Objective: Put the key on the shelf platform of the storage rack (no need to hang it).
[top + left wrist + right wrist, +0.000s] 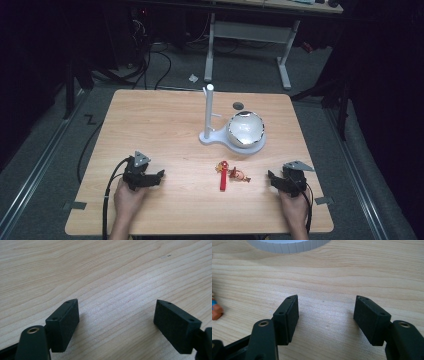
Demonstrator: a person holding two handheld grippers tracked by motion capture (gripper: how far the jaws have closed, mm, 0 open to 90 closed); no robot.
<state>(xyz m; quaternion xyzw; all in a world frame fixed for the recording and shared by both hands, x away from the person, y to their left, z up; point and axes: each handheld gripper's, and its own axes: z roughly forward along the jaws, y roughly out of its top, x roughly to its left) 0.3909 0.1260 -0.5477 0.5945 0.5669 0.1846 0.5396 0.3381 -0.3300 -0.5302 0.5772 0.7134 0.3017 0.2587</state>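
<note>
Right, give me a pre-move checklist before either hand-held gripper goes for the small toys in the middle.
1. Left hand-held gripper open, nothing between its jaws: ok.
2. Right hand-held gripper open, nothing between its jaws: ok.
3. Red toy and orange toy lying free on the table: ok.
4. Both toys apart from the white stand: ok.
5. Whether the two toys touch each other: cannot tell.

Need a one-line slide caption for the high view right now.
Two hand-held grippers, left and right, rest open on a wooden table flanking small toys before a white stand with a bowl.
</note>
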